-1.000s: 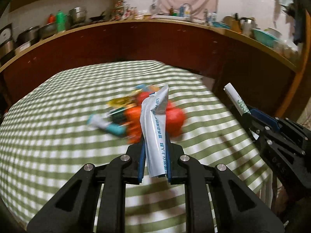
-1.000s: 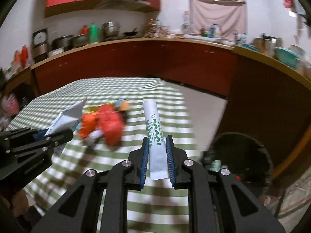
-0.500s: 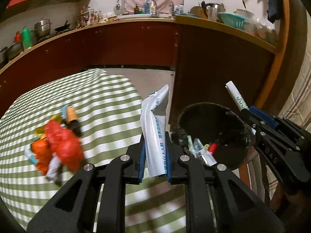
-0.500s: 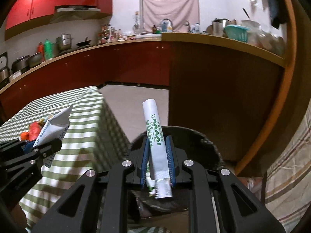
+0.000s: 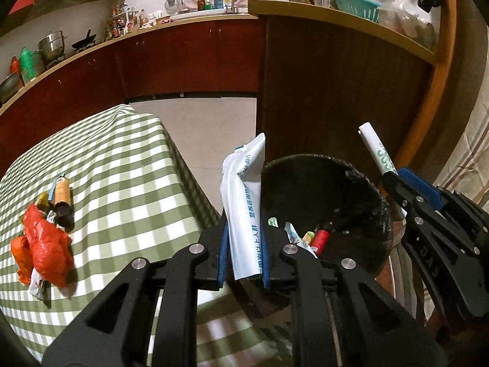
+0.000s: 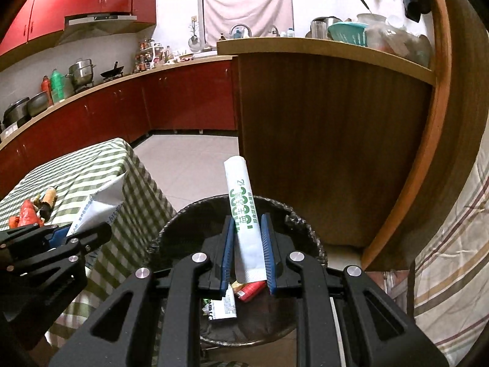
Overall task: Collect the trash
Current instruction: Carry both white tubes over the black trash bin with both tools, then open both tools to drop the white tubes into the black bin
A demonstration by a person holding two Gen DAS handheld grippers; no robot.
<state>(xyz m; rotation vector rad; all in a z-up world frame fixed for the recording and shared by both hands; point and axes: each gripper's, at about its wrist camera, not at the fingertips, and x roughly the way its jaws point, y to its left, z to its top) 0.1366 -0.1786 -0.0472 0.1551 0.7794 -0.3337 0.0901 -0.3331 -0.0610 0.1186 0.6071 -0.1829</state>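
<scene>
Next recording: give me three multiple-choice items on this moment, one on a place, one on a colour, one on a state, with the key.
1. Where is the black trash bin?
A. on the checked table
B. on the floor beside the table
C. on the counter

2. What colour is the print on the white tube in the right claw?
A. green
B. red
C. black

3. What is the left claw doing?
A. standing open and empty
B. shut on a white packet
C. shut on a bottle

Key: 1 B, the bin stands on the floor beside the table edge; 2 A, green lettering; 3 B, the white packet is pinched between its pads.
</scene>
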